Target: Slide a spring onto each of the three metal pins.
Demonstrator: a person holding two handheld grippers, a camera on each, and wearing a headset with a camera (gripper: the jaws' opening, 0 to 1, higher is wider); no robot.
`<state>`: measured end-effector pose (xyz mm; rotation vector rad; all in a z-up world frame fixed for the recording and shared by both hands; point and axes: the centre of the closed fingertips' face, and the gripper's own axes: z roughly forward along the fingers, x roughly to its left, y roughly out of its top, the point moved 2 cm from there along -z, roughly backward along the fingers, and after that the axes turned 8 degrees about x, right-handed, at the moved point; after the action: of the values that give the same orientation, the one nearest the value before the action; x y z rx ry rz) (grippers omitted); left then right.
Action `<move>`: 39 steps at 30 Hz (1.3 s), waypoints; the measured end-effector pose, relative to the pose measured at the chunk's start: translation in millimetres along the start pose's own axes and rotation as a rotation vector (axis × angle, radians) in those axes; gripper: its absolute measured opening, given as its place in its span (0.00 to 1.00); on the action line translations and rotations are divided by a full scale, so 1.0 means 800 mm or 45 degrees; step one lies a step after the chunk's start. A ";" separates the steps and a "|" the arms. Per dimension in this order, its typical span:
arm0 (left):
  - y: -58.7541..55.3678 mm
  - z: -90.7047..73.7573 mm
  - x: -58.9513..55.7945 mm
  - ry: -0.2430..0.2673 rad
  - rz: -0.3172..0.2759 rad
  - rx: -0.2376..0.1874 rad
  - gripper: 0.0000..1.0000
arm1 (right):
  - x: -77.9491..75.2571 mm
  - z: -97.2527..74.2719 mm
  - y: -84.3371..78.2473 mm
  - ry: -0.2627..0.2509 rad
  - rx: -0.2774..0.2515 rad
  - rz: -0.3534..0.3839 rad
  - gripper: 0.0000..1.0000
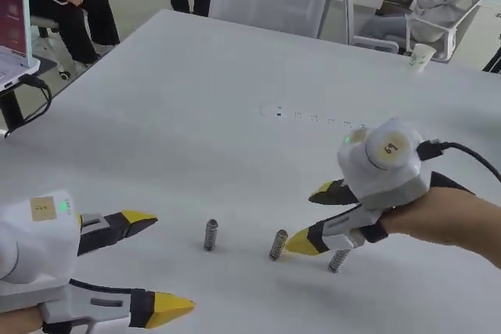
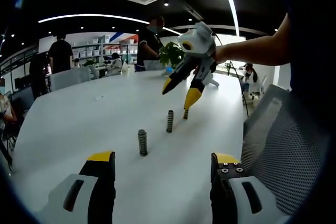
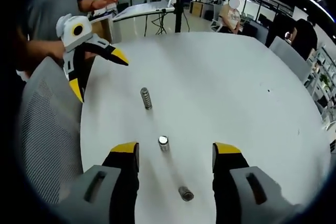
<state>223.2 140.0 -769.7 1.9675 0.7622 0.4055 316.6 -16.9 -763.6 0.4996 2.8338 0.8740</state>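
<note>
Three small coil springs stand upright in a row on the white table (image 1: 235, 76): left spring (image 1: 210, 235), middle spring (image 1: 279, 244), right spring (image 1: 338, 260). In the left gripper view they recede as (image 2: 142, 142), (image 2: 169, 121), (image 2: 186, 114). My right gripper (image 1: 311, 219) hovers open just above the middle and right springs, holding nothing. In its own view (image 3: 176, 148) the middle spring (image 3: 164, 143) shows a shiny metal top between the jaws, and the nearest spring (image 3: 185, 193) sits lower. My left gripper (image 1: 163, 262) is open and empty, left of the row.
A laptop (image 1: 12, 29) on a stand sits at the table's far left edge with a cable. A paper cup (image 1: 420, 57) stands far right. Grey chairs (image 1: 266, 1) and seated people ring the far side. A mesh chair back (image 2: 283, 145) is close by.
</note>
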 end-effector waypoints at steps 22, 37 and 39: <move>0.010 -0.002 -0.001 0.000 -0.016 -0.013 0.71 | 0.011 -0.052 -0.055 -0.139 -0.318 0.091 0.88; 0.009 -0.002 -0.010 -0.008 -0.041 -0.022 0.73 | 0.033 -0.073 -0.087 -0.185 -0.493 0.174 0.92; 0.009 -0.004 -0.010 -0.008 -0.054 -0.030 0.73 | 0.035 -0.073 -0.096 -0.182 -0.502 0.201 0.92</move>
<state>217.5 134.3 -761.9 1.9264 0.7901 0.3814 256.5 -97.5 -760.3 0.7003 2.4312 1.3279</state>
